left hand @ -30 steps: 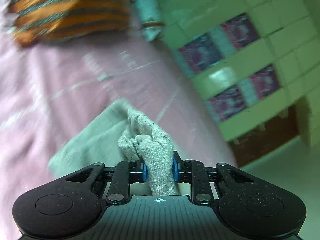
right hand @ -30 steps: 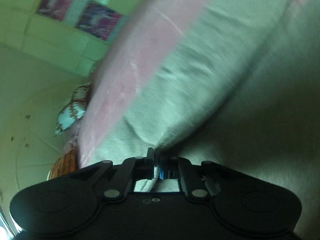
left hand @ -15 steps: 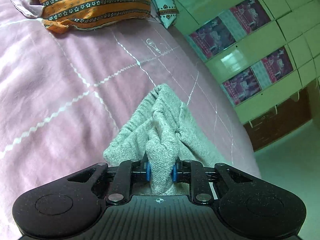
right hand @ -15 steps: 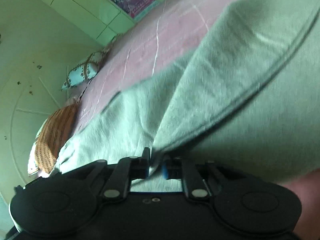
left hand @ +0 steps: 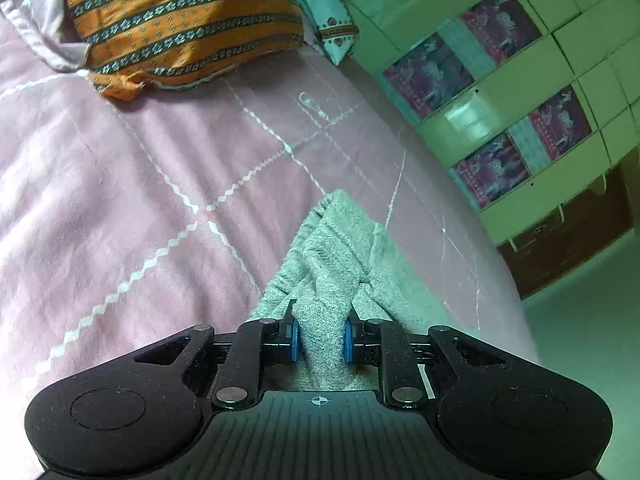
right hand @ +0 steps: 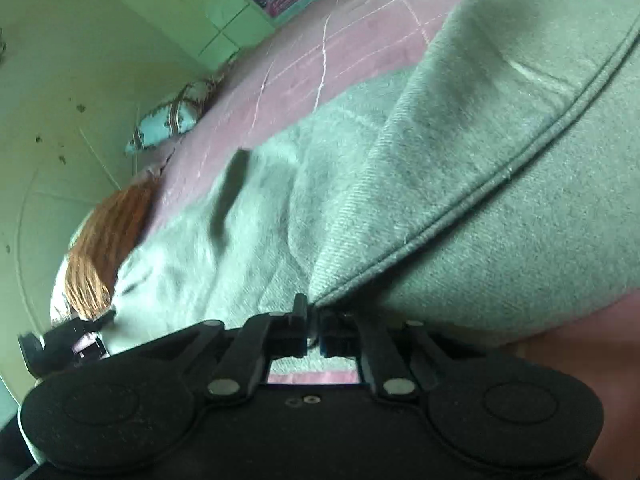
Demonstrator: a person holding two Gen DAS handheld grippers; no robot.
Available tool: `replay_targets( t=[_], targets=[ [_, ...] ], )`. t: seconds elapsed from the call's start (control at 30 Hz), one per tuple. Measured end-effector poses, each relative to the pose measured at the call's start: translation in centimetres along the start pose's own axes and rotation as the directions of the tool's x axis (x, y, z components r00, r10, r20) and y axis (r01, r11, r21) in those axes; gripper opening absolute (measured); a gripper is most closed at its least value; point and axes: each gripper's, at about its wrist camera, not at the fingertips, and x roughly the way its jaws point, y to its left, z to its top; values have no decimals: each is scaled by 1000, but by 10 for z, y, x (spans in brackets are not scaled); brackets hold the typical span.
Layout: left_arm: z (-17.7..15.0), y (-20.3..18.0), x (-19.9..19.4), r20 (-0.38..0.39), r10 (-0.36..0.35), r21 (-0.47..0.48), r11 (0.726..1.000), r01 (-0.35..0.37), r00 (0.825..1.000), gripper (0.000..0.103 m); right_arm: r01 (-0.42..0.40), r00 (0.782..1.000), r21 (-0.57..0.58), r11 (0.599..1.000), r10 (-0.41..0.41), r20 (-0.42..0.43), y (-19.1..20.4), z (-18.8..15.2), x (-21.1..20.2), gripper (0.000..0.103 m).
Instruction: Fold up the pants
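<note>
With grey pants (left hand: 336, 248) spread on pink bed (left hand: 120, 208), lower centre of frame: left gripper (left hand: 319, 340) jaws clenched on bunched fabric; right gripper (right hand: 314, 330) jaws pinched on seamed edge (right hand: 480, 196). Probably gripped at both ends to carry a fold over evenly.

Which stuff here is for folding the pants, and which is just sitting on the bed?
For the job:
- grey knitted fabric pants
- left gripper, jaws pinching a bunch of them
- right gripper, jaws closed on their edge

Just lying about:
- orange striped patterned pillow
- small pale blue cushion
- pink quilted bedspread
</note>
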Motion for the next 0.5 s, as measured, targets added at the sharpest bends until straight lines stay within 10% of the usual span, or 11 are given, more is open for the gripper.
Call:
replay_targets(
  t=[0.13, 0.3, 0.5],
  targets=[
    [0, -9, -17, 57, -45, 48, 998, 42, 997, 20, -30, 999, -11, 999, 30, 20, 6, 2, -6, 0],
    [-1, -17, -4, 3, 99, 145, 985, -99, 995, 20, -2, 1000, -26, 1000, 2, -24, 2, 3, 2, 0],
    [-11, -38, -41, 145, 190, 152, 965, -212, 971, 37, -47, 999, 1, 999, 47, -4, -2, 10, -23, 12]
  ],
)
